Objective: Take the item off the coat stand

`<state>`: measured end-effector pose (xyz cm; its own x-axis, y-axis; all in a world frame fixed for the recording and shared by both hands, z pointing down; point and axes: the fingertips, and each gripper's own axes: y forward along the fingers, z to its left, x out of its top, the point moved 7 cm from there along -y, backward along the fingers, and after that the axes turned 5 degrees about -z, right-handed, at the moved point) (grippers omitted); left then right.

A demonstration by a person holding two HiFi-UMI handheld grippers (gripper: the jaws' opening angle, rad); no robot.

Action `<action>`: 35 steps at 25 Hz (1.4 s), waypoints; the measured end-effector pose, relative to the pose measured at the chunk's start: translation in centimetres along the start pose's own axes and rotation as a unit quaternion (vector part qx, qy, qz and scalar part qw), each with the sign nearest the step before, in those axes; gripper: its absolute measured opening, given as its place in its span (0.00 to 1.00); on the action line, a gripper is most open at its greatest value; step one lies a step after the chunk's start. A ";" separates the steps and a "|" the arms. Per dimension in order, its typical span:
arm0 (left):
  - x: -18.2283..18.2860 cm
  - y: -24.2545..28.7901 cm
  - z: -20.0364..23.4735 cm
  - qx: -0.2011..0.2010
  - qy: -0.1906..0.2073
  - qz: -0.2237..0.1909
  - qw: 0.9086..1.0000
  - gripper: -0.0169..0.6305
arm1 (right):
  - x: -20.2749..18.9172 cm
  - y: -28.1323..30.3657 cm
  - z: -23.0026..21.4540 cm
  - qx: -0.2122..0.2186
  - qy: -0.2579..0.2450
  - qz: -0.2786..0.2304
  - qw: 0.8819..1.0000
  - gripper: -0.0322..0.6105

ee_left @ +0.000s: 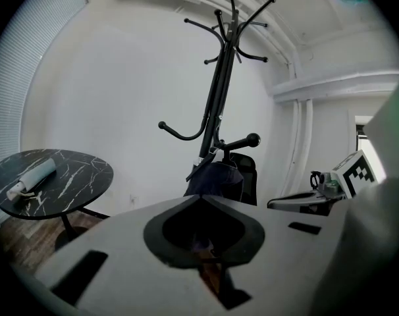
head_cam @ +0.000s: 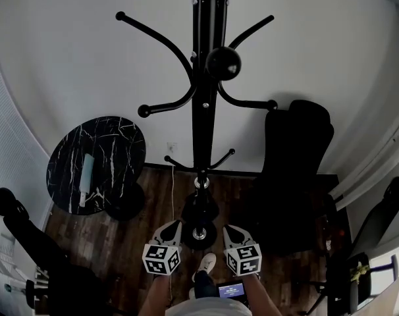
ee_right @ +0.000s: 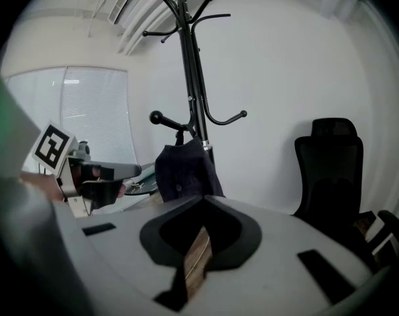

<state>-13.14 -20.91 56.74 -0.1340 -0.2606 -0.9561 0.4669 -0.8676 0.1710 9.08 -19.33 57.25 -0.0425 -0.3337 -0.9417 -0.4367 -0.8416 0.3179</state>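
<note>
At the far left, a round black marbled worktop [head_cam: 117, 137] is shown against the white wall, and a pale rolled object [head_cam: 87, 171] lies on it, towards its left side. The left gripper [head_cam: 175, 224] is held low and near, just left of the stand's foot. In the left gripper view its jaws are seen pressed together at the tips, with nothing pinched between them. The black coat stand [head_cam: 203, 110] rises at the centre, its curved hooks ending in ball tips and spreading to the left and right. The dark fabric item [ee_right: 183, 170] hangs from one of the lower hooks, close against the pole and well clear of the floor. It is seen beyond both grippers and is touched by neither. In the head view the item cannot be told apart from the stand's dark base. The right gripper [head_cam: 230, 228] is held just right of the stand's foot, level with the left one and a little apart from it. In the right gripper view its jaws are likewise seen closed tip to tip and empty. At the far right, a black office chair [head_cam: 295, 170] stands on the wooden floor beside the wall.
</note>
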 end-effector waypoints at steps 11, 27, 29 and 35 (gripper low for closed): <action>-0.6 2.4 0.1 -0.008 0.031 0.014 0.999 0.07 | -0.2 2.9 -1.3 -0.003 -0.019 0.016 1.000 0.15; -2.3 5.6 1.5 -0.017 0.022 0.062 0.998 0.22 | 0.2 7.8 -1.3 0.022 -0.023 0.026 0.999 0.29; -2.2 6.1 1.7 -0.020 0.024 0.063 0.998 0.22 | 0.4 8.2 -1.3 0.023 -0.022 0.024 0.999 0.29; -1.8 6.9 1.5 -0.023 0.041 0.061 0.997 0.20 | 0.6 8.9 -1.2 0.037 -0.019 0.022 0.999 0.27</action>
<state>-11.01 -27.12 60.03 -0.0032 -0.3255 -0.9455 0.5160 -0.8105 0.2772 6.24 -27.48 59.62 -0.0964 -0.3525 -0.9308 -0.4993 -0.7919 0.3516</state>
